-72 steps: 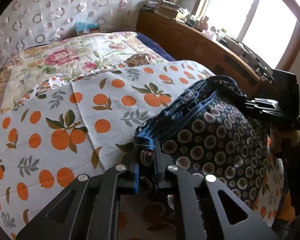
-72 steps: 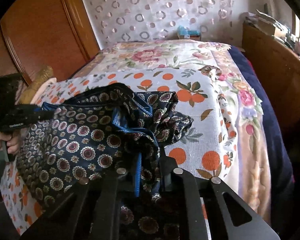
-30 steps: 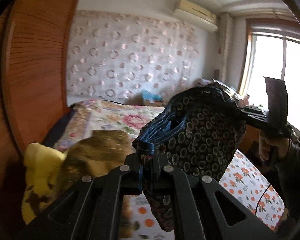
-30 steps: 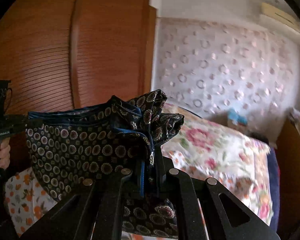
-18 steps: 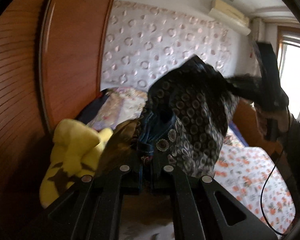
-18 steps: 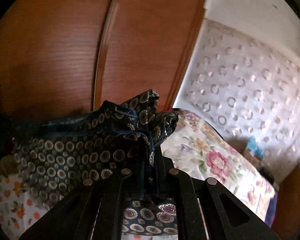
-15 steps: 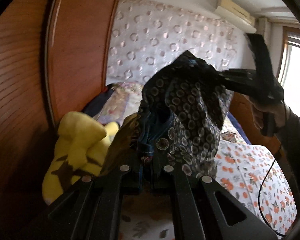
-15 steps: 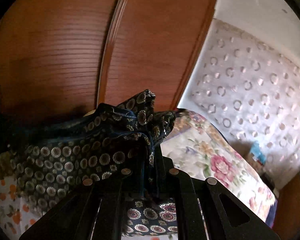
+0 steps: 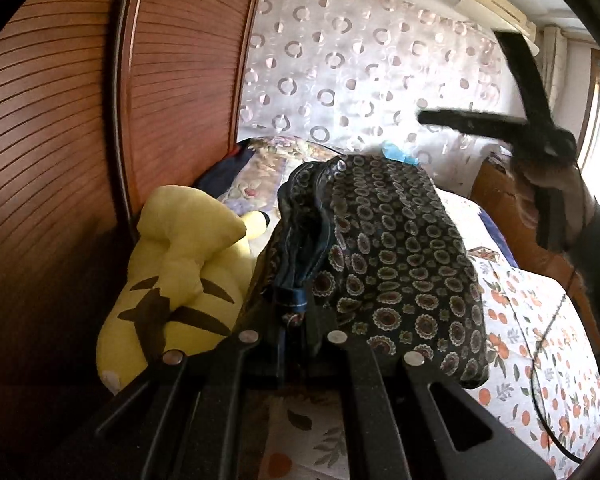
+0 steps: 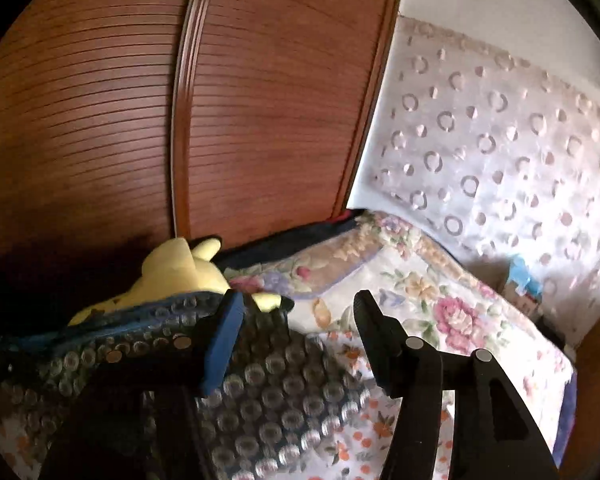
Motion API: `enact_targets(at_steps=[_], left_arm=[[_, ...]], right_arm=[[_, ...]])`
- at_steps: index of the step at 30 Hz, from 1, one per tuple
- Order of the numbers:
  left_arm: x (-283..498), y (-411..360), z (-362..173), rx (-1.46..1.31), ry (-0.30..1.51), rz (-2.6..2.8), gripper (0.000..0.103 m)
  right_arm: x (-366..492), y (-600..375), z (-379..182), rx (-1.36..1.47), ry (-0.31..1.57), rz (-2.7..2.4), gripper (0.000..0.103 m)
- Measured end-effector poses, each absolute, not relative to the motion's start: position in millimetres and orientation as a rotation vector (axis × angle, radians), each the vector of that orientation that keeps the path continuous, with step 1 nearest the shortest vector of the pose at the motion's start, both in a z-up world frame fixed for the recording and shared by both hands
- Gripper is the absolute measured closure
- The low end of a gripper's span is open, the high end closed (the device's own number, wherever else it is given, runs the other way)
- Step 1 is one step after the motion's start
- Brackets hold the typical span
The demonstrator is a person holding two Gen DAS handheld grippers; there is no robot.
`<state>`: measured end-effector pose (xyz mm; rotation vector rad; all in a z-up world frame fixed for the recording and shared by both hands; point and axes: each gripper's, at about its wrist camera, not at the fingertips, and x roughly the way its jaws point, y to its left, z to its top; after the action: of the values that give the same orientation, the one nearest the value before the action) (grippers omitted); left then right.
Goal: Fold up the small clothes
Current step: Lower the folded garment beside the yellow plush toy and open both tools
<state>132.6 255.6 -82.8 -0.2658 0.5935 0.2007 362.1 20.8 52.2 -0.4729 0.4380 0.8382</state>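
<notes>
One corner of the shorts (image 9: 384, 248) stays pinched in my left gripper (image 9: 296, 320) while my right gripper (image 10: 296, 312) jaws are opening empty, so the fold may slump by the bed (image 9: 540, 320) edge.

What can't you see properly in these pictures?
- Patterned garment: its near end is hidden under the left gripper in the left wrist view, and it is blurred in the right wrist view.
- Yellow plush toy: its face shows in neither view; the garment covers part of it.
- Right gripper: its jaws are opening; blurred in the left wrist view.
- The person: only a hand shows.
</notes>
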Motion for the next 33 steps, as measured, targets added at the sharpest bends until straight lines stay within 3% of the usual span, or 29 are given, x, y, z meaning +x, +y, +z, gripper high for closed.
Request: enact_targets(at_steps=[8,10,12,13,15,19,33], left_arm=[[124.8,249.4,-69.4,-0.200,0.585,0.226,0.089],[121.0,246.4,-63.9,-0.177,0.570,0.233,0.078],[113.6,242.7,-55.7,-0.160,0.538,0.237,0.056],[110.8,241.9,-52.7,-0.160,0.526,0.232,0.052],[104.2,240.3,-45.2,-0.162,0.508,0.220,0.022],[95.4,235.6,-34.9,-0.151,0.488,0.206,0.016],[76.6,181.3,-24.1,-0.092,0.480,0.145,0.016]], right_arm=[[353.5,20.4,-1.7,-0.431,0.599,0.902,0.044],[355.6,27.0,-12.0,-0.441,0.624,0.897,0.044],[366.5,35.5,-16.5,-0.452,0.644,0.889,0.044],[370.2,40.3,-22.0,-0.455,0.654,0.882,0.044],[371.0,42.9,-18.6,-0.450,0.651,0.872,0.044],[356.2,36.7,-13.7,-0.422,0.644,0.851,0.044],[217.1,-70.2,15.2,-0.283,0.516,0.775,0.040]])
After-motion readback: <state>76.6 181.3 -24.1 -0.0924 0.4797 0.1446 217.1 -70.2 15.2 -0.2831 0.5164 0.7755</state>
